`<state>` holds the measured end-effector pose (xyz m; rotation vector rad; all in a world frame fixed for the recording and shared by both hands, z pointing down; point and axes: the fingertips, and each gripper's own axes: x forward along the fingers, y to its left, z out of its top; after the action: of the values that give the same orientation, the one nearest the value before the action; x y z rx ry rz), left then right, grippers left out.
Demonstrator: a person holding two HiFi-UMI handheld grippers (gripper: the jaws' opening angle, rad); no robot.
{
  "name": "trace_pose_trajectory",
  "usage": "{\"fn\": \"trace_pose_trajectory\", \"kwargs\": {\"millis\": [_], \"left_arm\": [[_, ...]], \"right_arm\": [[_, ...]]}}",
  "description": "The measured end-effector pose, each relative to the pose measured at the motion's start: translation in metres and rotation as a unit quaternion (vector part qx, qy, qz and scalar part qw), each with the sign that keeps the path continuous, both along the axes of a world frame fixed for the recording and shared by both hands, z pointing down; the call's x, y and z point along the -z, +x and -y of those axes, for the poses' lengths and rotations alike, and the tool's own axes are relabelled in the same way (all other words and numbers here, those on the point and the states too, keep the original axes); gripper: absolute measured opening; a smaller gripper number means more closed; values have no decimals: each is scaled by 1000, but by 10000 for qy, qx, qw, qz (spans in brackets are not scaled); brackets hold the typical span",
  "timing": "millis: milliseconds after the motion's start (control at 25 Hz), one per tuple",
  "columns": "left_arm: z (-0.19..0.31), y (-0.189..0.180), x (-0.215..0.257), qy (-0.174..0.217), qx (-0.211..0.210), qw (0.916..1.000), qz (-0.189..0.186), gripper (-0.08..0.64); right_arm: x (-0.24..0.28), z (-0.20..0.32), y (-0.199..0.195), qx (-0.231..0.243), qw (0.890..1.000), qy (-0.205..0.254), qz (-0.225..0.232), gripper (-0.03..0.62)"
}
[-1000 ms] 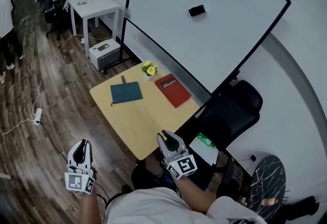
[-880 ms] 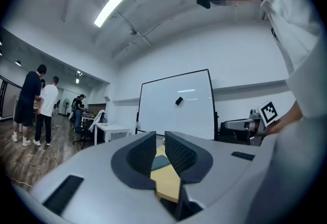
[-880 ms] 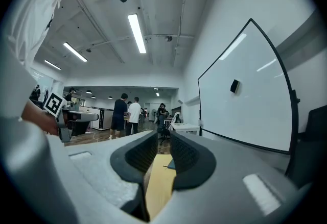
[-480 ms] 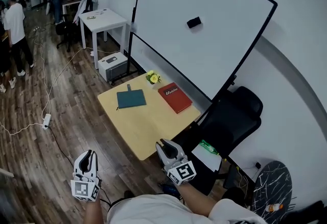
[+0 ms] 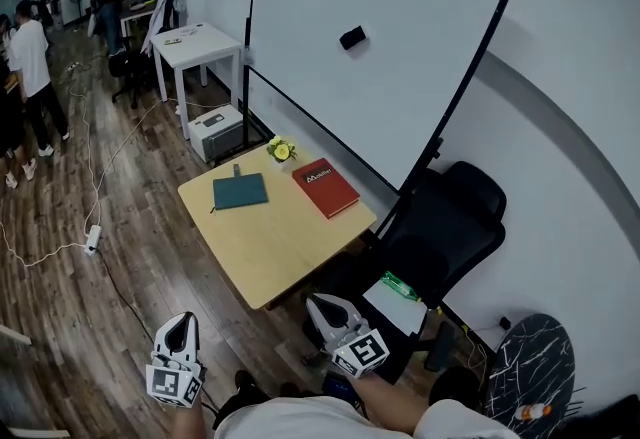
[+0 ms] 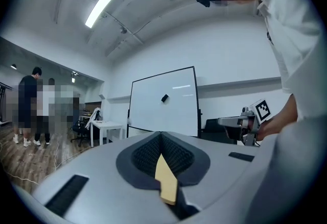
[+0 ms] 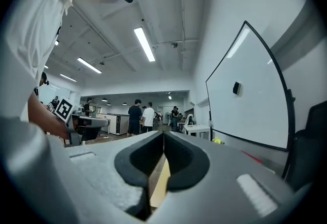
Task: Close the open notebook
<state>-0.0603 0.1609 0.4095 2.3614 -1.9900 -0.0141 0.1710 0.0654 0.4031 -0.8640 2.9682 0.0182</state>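
A pale wooden table (image 5: 290, 257) stands on plank floor (image 5: 80, 307) before a large whiteboard (image 5: 370, 57), with a black chair (image 5: 450, 227) at its right edge. The teal notebook (image 5: 240, 191) lies flat on the table's far part, a red book (image 5: 325, 187) just beside it. Floor spreads wide to the left. The left tool (image 5: 183, 324) and the right tool (image 5: 320, 304) point level, short of the table's near edge. Their jaws have just been closing and now meet, clenched on nothing.

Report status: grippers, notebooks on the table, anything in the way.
Just closed, empty: left gripper, right gripper, short of the table. Both closed: teal notebook, red notebook. Beside table, black chair; nothing blocking.
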Motion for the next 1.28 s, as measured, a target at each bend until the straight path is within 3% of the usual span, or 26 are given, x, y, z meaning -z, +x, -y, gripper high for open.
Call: {"fn": "trace_pose_trajectory", "kwargs": {"millis": [200,440,600,720,960,1280], "left_arm": [[-17,25,-5,-108,1,9999,-1,11],[-34,23,-8,-111,23,9999,-67,11],[-40,15,-8,-59,-48,9998,-164,11],[-47,1,-3,5,-71,10000,-37,11],[-68,-33,22,322,271,9991,-95,11],[-75,-44,2,88,326,9990,-305,11]], "right_arm": [[-14,-12,10,210,9998,-62,13,5],[-11,-27,0,407,9990,-127,125,3],[-4,-32,-5,53,10000,19,82,3],[-5,-34,-19,-297,9994,183,-24,3],[6,-39,-28,-348,9986,263,-312,5],[-2,-44,-16,-487,9982,97,-345,5]]}}
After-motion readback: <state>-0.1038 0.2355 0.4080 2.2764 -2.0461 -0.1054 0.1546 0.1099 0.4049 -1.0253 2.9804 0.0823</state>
